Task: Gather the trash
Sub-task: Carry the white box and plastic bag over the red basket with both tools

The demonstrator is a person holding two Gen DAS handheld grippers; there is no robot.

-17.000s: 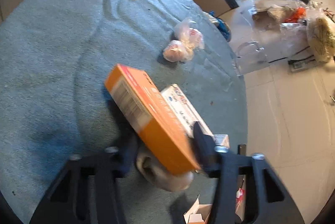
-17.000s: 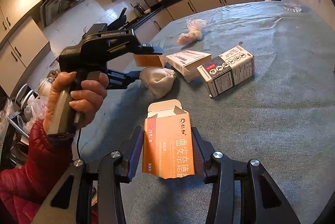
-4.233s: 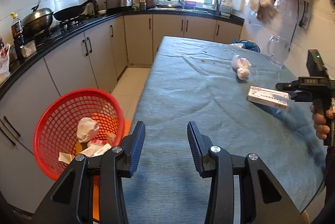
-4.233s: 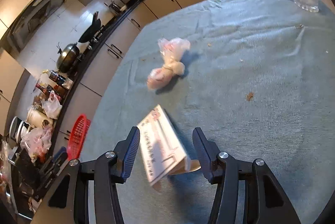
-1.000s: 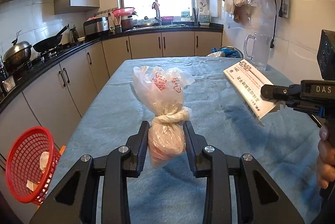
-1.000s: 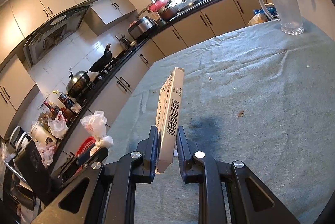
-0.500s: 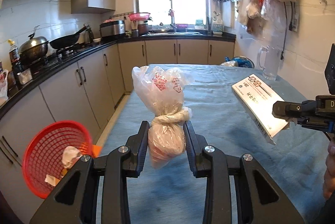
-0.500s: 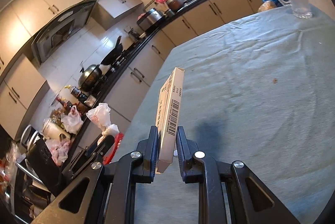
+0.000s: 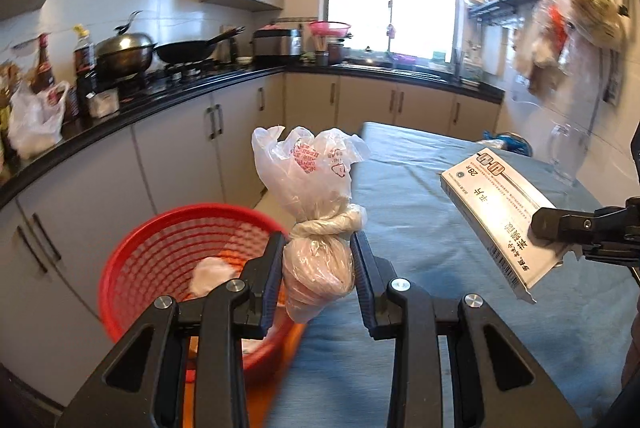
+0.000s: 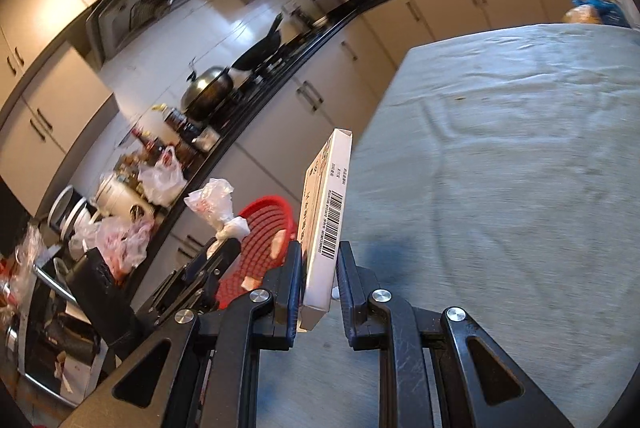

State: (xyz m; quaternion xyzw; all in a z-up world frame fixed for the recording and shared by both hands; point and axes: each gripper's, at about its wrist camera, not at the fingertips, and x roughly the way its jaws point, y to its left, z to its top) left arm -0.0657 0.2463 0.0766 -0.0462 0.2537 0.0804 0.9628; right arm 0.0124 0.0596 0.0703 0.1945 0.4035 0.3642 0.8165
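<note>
Trash is on its way to the red basket [image 9: 160, 252] at lower left: left gripper [image 9: 318, 280] clamps the knotted bag [image 9: 316, 228], right gripper [image 10: 318, 282] pinches the box [image 10: 326, 224] above the table [image 10: 500, 188]; next, carry over the rim and release.

Left gripper [image 9: 316, 278], right gripper [image 10: 318, 286]: black frames, silver screws, blue-black jaws.

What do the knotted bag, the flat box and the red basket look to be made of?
Knotted bag: thin translucent plastic film, crinkled and glossy. Flat box: white printed cardboard with crisp folded edges and a barcode. Red basket: probably moulded plastic, with open lattice walls and a slight sheen.
</note>
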